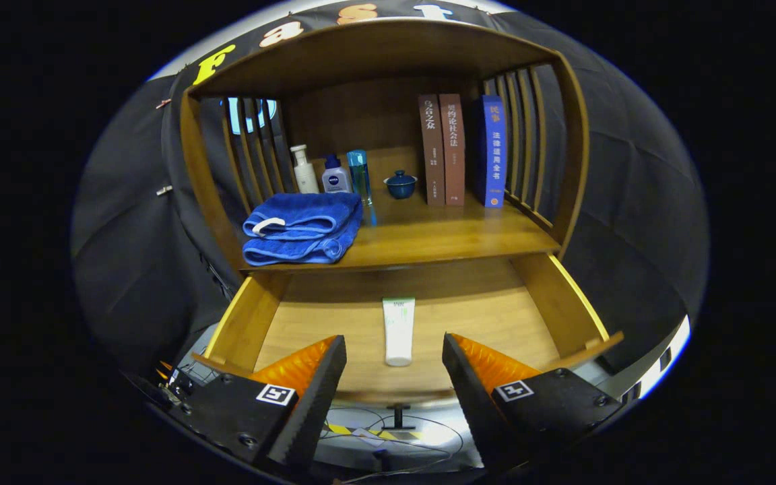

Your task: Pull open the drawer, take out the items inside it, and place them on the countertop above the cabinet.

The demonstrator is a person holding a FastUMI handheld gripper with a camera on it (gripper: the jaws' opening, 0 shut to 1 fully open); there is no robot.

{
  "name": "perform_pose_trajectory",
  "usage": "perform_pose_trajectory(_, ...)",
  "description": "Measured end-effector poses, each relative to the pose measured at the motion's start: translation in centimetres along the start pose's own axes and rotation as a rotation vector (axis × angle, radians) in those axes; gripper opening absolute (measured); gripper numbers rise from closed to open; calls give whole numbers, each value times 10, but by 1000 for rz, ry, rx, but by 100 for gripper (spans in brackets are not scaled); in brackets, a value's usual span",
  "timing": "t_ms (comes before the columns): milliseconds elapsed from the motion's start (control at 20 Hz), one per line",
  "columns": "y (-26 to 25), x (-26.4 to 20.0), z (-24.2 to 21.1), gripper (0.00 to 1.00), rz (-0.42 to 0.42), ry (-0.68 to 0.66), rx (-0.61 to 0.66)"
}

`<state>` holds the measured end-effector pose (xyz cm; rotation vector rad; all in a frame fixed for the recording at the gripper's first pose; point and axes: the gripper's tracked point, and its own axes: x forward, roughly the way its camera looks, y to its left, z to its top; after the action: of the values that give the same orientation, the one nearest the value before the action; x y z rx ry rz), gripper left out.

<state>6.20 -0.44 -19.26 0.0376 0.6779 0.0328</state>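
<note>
Riding on the gripper, looking forward and slightly down over spread, empty fingers into the open drawer, close.

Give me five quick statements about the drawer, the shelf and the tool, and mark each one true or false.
1. The drawer is pulled open. True.
2. A tube lies in the drawer, ahead of the tool and in line with the gap between its fingers. True.
3. The tool is shut on the tube. False: its fingers are spread apart and touch nothing.
4. The towel lies in the drawer. False: it sits folded on the countertop above.
5. Three books stand upright on the countertop. True.
</note>
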Motion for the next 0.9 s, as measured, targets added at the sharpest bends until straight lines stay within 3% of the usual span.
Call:
perform_pose_trajectory(450, -1, 103, -20, 92, -5, 325, -45)
perform_pose_trajectory(900, -13, 143, -70, 92, -45, 578, -78)
